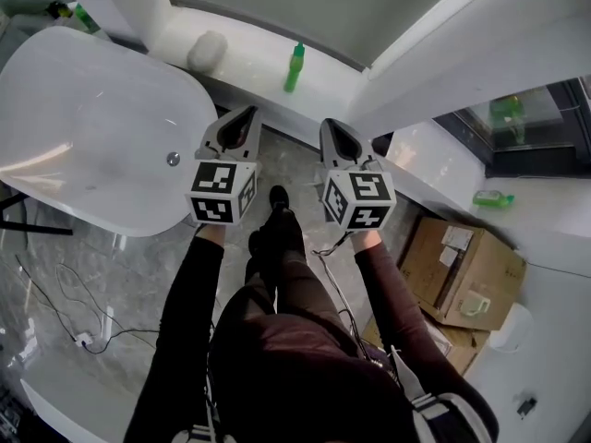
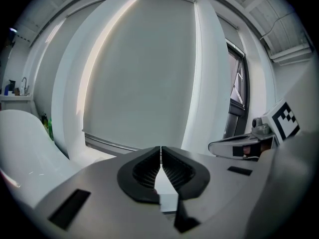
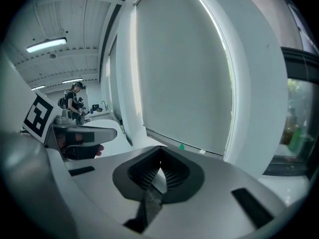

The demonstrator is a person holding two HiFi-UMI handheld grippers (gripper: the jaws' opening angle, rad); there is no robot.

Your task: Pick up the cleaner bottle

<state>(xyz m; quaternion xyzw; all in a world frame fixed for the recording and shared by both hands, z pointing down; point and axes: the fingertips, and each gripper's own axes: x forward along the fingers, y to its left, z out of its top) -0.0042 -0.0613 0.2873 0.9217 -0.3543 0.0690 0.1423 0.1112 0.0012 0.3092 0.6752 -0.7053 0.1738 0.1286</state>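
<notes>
Two grippers are held out side by side above the grey floor (image 1: 138,266), each with a marker cube on its back. The left gripper (image 2: 160,151) has its jaws clenched, the dark ribbed pads meeting at the tips with nothing between them. The right gripper (image 3: 159,159) has its jaws pressed together too, and they hold nothing. The green cleaner bottle (image 1: 294,67) stands upright on the white window ledge (image 1: 249,40), toward the ledge's right end, near the corner where a white pillar rises. It is ahead of both grippers, roughly between the lines they point along, and well apart from either pair of jaws. In the right gripper view only its green cap shows above the gripper body. A white rounded lump (image 1: 207,51) lies on the same ledge to the bottle's left. A white bathtub (image 1: 55,155) fills the left side, its rim just beside the left gripper. A cardboard box (image 1: 462,266) sits at the right with a white mug (image 1: 476,305) on top.
</notes>
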